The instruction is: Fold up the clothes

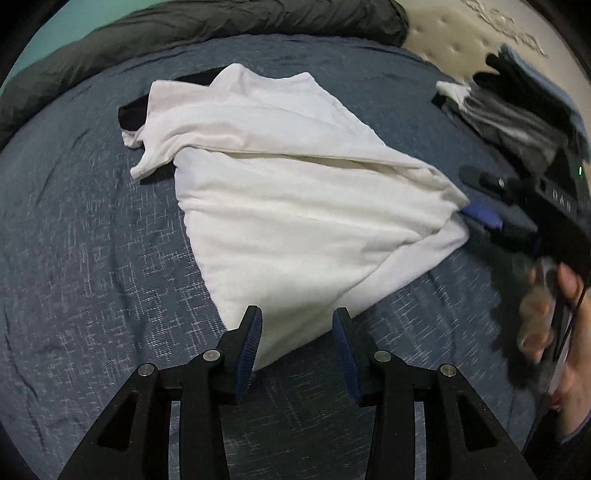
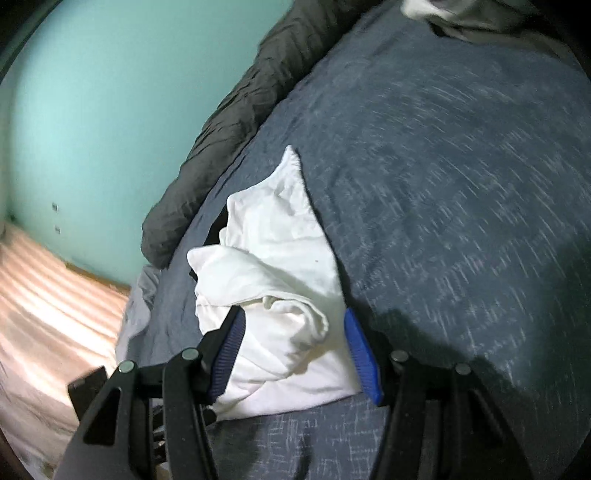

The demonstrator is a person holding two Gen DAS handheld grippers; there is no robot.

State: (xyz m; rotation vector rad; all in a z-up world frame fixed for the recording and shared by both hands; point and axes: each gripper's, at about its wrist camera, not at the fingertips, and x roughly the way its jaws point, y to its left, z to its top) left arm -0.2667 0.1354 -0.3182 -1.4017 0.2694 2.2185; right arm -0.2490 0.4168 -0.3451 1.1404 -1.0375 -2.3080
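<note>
broadly, a dark blue bedspread [image 1: 92, 258] with a pale crosshatch weave fills most of both views and carries everything else. along its far edge lies a long rumpled dark grey duvet [image 1: 207, 26], pressed up against a teal wall [image 2: 92, 110]. past the far right corner of the spread a cream quilted mattress [image 1: 450, 33] shows bare.

the white garment [image 1: 295, 206] lies crumpled on the middle of the bedspread, partly doubled over itself, with a long diagonal crease across it and one corner drawn out to a point on the right. a bit of black cloth [image 1: 131, 114] peeks from under its far left edge. at the far right a stack of folded clothes [image 1: 517, 107], in grey, white, black and blue, sits where the spread meets the mattress, well apart from the white garment.

the left gripper [image 1: 297, 332] hovers over the near edge of the white garment with its blue-padded jaws spread apart and nothing between them gripped. the right gripper [image 2: 293, 343] is at the drawn-out corner; its jaws stand wide, the bunched corner of cloth lying loosely between them, released rather than pinched. in the left wrist view the same gripper [image 1: 480, 218] appears blurred at that corner, with the person's right hand [image 1: 546, 314] around its handle.
</note>
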